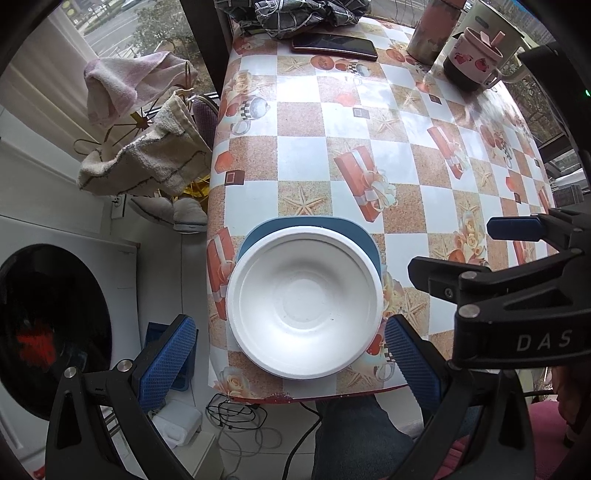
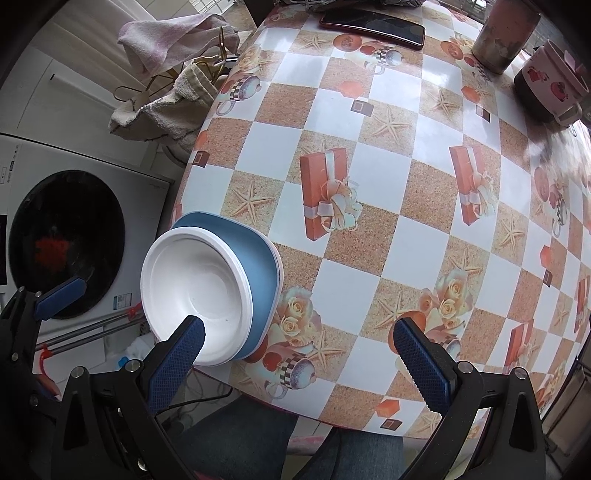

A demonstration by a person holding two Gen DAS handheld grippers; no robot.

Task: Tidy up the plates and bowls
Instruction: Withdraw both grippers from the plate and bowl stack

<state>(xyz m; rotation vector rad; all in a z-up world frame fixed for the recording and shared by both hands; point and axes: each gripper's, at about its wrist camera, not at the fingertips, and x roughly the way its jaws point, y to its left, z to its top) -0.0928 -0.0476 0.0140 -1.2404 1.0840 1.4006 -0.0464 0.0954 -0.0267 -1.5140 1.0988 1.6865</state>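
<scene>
A: How are the grippers?

B: The left gripper (image 1: 290, 356) is spread wide and empty above the white bowl (image 1: 304, 301); the right gripper (image 2: 299, 345) gapes too, holding nothing.

A: And the stacking?

B: It looks done. The bowl sits on the blue plate (image 1: 356, 232) at the worktop's (image 1: 332, 110) near left edge. No other dishes show.

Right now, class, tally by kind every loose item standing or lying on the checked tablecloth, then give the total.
White round foam bowl: 1
Blue rounded-square plate beneath it: 1
Drinking vessels: 3: tall metal tumbler, pink strawberry-print mug, pale mug
Black smartphone: 1
Dark patterned cloth: 1
Total: 7
</scene>
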